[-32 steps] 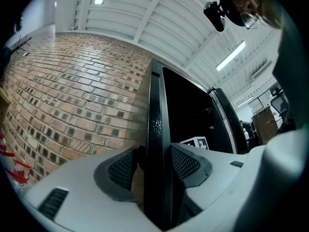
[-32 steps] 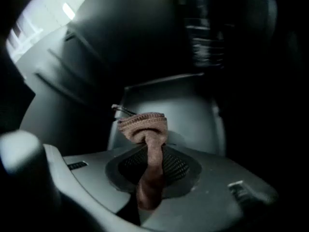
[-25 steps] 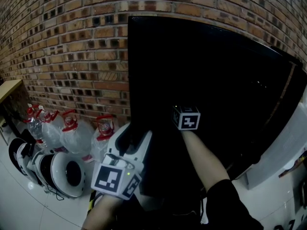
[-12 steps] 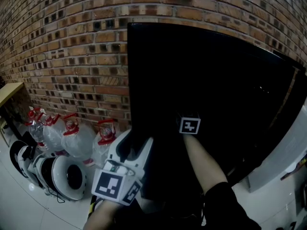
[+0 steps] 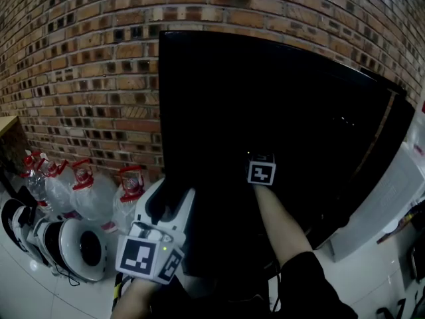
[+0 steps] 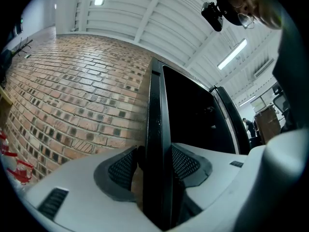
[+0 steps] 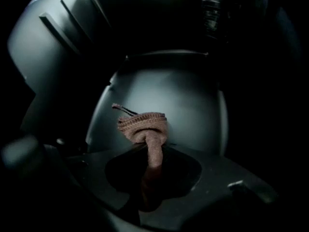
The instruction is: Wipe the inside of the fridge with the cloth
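Note:
The black fridge (image 5: 285, 111) stands against a brick wall, its inside dark. My left gripper (image 5: 170, 201) is at the fridge's left side, shut on the thin black door edge (image 6: 155, 129), which runs between its jaws (image 6: 153, 166). My right arm reaches into the dark inside; its marker cube (image 5: 261, 170) shows, but its fingertips are hidden in the head view. In the right gripper view the right gripper (image 7: 149, 151) is shut on a bunched brown cloth (image 7: 145, 125), close to a pale curved inner surface (image 7: 174, 100).
Large water bottles with red caps (image 5: 86, 185) and round white devices (image 5: 73, 248) sit on the floor left of the fridge. The brick wall (image 5: 80, 78) runs behind. A white panel (image 5: 378, 205) juts out at the fridge's right.
My right gripper has moved a little to the right and lower inside the fridge, cloth still in it. The left gripper has kept its hold on the door edge.

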Demonstrator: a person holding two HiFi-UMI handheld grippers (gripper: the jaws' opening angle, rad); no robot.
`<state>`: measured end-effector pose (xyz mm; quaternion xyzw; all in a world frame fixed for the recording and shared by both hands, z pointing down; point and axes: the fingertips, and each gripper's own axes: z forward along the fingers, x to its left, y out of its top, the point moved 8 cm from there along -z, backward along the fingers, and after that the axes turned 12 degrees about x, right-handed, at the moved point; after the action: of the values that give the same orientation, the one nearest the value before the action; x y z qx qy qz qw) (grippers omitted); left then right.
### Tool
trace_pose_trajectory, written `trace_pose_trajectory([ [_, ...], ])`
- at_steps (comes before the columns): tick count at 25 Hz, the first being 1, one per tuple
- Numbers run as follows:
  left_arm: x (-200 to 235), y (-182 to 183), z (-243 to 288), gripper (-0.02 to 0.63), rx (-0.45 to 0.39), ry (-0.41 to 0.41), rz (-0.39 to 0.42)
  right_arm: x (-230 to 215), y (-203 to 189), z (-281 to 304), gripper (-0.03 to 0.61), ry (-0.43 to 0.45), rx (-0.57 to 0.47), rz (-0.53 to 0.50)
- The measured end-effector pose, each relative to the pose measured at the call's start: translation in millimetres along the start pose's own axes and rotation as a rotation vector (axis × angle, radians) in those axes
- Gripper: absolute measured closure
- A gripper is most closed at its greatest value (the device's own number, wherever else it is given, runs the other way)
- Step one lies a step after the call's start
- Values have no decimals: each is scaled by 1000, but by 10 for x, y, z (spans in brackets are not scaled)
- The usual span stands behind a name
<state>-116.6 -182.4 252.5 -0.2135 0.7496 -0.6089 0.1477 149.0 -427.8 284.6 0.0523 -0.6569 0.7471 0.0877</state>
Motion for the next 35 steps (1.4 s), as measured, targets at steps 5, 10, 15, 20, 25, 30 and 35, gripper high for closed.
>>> trace_pose_trajectory([
  [5,-4,5,0,394,-2,-1,2,-256,-47,-48,499,-67,21,26],
  [10,-2,15,7,394,0,-7,8,-374,-60,-64,499,-118,39,41],
  [15,44,11,-7,394,-4,-9,6,-435,-50,-50,499,-161,72,108],
  [20,17,2,-24,394,5,-14,20,-452,-54,-78,499,-248,91,134],
  [25,-17,2,6,391,7,-34,23,-524,-125,-167,499,-210,71,239],
  [30,11,-3,-7,391,0,-36,11,166,-346,-294,499,106,27,88],
  [35,-3,8,1,391,8,-46,20,806,-534,-161,499,283,45,-11],
])
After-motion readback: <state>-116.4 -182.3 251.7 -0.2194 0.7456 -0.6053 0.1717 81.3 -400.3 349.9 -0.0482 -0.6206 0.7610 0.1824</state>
